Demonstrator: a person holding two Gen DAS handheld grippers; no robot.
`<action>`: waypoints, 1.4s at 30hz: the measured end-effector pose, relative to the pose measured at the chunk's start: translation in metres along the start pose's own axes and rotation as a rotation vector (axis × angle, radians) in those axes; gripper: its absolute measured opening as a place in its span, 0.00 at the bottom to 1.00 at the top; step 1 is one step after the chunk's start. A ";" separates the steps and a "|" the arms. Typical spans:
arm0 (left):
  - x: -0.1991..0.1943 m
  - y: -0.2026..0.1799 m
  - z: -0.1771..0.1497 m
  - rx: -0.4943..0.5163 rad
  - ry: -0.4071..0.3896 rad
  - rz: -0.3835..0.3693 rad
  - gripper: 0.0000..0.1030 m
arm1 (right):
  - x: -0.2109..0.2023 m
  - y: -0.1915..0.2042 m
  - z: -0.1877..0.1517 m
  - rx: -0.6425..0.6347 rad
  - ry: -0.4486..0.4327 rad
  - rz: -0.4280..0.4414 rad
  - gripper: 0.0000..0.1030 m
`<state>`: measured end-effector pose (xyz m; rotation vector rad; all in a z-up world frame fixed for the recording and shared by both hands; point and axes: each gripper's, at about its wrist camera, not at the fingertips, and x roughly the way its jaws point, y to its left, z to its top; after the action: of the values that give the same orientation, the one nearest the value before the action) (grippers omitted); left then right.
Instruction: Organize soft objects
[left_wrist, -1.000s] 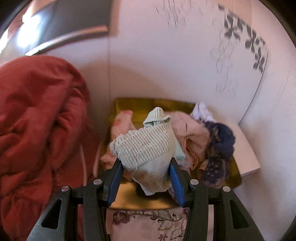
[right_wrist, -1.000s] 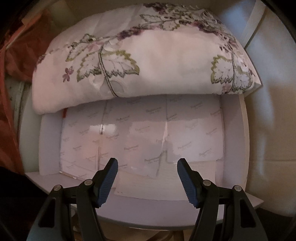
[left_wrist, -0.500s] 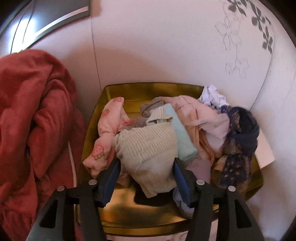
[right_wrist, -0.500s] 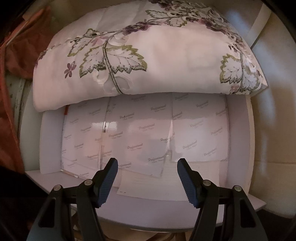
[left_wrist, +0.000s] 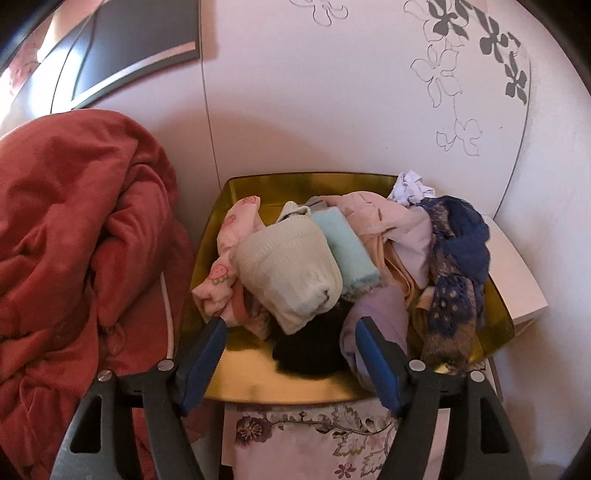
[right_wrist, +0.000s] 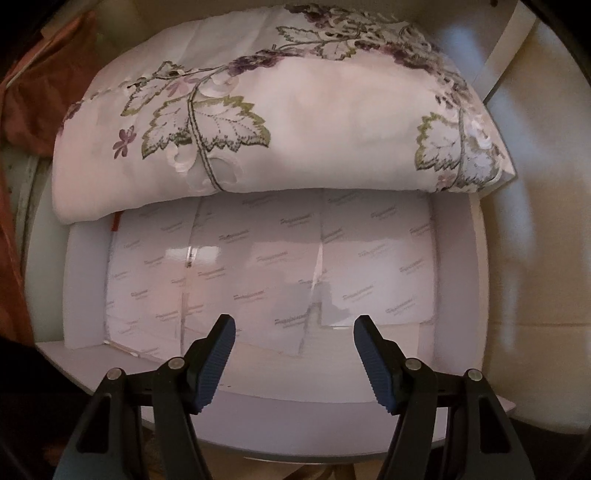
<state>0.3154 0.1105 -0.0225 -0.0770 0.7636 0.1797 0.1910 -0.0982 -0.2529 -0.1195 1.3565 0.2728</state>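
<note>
Both pads of my left gripper (left_wrist: 290, 332) have just been spreading, seemingly clear of the cream sock (left_wrist: 290, 267) lying atop the gold bin's (left_wrist: 498, 317) pile, so I back out straight.

Cream sock (left_wrist: 291, 266) out of left claw (left_wrist: 291, 347), now wider.

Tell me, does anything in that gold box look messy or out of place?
Yes. The gold box holds a loose heap rather than folded stacks: the cream ribbed sock lies tilted on top, and the navy lace piece spills over the right rim. The left claw has just been opening, and nothing is between its pads now.
</note>
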 end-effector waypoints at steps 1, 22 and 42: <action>-0.004 0.001 -0.003 -0.002 -0.006 -0.001 0.71 | -0.002 0.000 0.000 0.000 -0.009 -0.001 0.66; -0.088 0.012 -0.048 -0.052 -0.145 -0.017 0.77 | -0.055 0.006 0.004 -0.077 -0.194 -0.098 0.73; -0.184 0.023 -0.130 -0.142 -0.178 -0.025 0.78 | -0.174 0.020 -0.022 -0.077 -0.487 -0.095 0.85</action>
<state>0.0925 0.0908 0.0116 -0.2024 0.5717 0.2134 0.1323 -0.1056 -0.0863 -0.1692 0.8549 0.2539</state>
